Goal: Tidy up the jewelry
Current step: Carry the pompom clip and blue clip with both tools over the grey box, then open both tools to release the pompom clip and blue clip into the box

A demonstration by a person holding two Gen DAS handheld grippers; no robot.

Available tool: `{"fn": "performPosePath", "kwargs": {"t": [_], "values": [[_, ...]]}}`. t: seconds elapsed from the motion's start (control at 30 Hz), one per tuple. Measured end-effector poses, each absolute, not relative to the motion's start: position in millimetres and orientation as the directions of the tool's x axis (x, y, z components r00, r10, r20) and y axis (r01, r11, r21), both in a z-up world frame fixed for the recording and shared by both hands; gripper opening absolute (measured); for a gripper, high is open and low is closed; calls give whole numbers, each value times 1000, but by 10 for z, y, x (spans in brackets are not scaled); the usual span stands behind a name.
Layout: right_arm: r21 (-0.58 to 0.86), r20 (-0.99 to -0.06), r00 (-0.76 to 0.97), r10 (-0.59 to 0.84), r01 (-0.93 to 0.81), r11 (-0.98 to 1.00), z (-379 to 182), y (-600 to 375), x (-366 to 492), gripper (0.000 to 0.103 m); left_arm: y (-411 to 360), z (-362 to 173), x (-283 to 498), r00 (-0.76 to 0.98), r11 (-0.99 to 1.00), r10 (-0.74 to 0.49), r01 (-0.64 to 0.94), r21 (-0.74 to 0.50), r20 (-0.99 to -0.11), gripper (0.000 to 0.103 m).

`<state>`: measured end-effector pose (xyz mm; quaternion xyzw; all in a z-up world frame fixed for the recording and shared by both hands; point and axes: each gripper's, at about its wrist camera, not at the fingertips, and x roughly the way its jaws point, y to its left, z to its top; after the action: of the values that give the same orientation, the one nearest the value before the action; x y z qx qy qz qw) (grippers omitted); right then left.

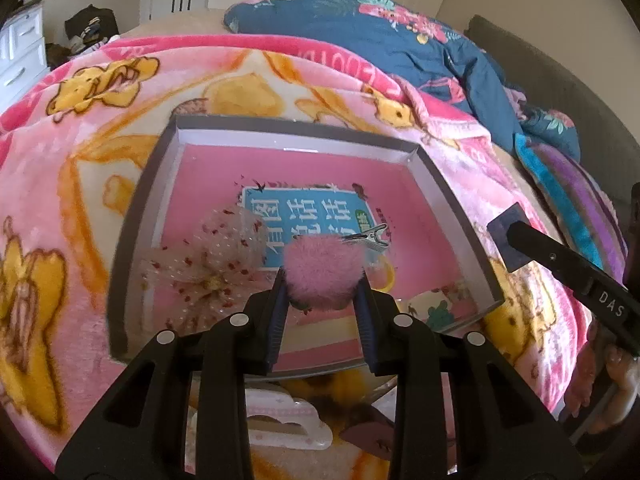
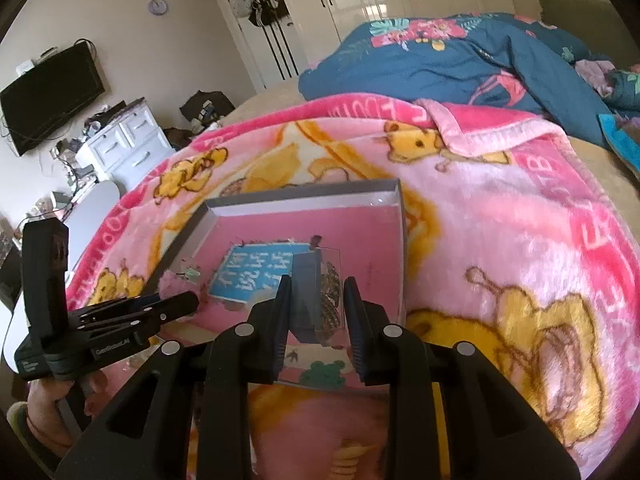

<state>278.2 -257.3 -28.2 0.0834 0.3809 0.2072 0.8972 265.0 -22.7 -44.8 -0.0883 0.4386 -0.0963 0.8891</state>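
Note:
A grey-walled box [image 1: 448,184] with a pink printed floor lies on the bed. My left gripper [image 1: 322,292] is shut on a pink fluffy pom-pom hair clip [image 1: 324,276], held just above the box's near part; its metal clip [image 1: 370,236] sticks out to the right. A sheer dotted bow [image 1: 212,268] lies in the box to the left. My right gripper [image 2: 316,304] is shut on a small clear case [image 2: 318,300] with a dark patterned piece inside, held over the box [image 2: 304,194]. The left gripper [image 2: 176,304] shows at the box's left side.
The box lies on a pink cartoon-bear blanket [image 2: 500,216]. A blue floral quilt [image 2: 460,64] is heaped behind it. A white hair claw [image 1: 280,420] and a dark clip [image 1: 368,432] lie on the blanket under my left gripper. A white dresser [image 2: 124,144] stands beyond the bed.

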Motion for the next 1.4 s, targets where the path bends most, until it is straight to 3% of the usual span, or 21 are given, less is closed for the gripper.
{"fn": "performPosePath", "kwargs": {"t": [0.3, 0.73, 0.83, 0.93, 1.1, 1.2, 1.4], "values": [[288, -678, 621, 392, -266, 920, -488, -2571, 2841, 25, -247, -611, 2700, 570, 971, -233, 86, -224, -788, 24], [280, -706, 605, 369, -241, 929, -596, -2520, 2850, 26, -242, -552, 2661, 590, 969, -238, 96, -226, -772, 36], [291, -698, 610, 375, -237, 927, -560, -2528, 2810, 42, -263, -510, 2630, 596, 968, -243, 103, -228, -765, 39], [281, -690, 622, 369, -240, 929, -497, -2542, 2762, 44, -283, -465, 2597, 604, 968, -245, 107, -227, -758, 40], [295, -670, 642, 373, -232, 927, -365, -2625, 2659, 64, -272, -424, 2541, 609, 967, -246, 101, -233, -754, 44], [294, -655, 658, 371, -230, 928, -276, -2671, 2578, 69, -262, -379, 2497, 614, 969, -236, 93, -229, -753, 48], [271, -631, 690, 353, -231, 935, -101, -2754, 2404, 82, -234, -211, 2359, 642, 973, -216, 79, -217, -735, 63]]}}
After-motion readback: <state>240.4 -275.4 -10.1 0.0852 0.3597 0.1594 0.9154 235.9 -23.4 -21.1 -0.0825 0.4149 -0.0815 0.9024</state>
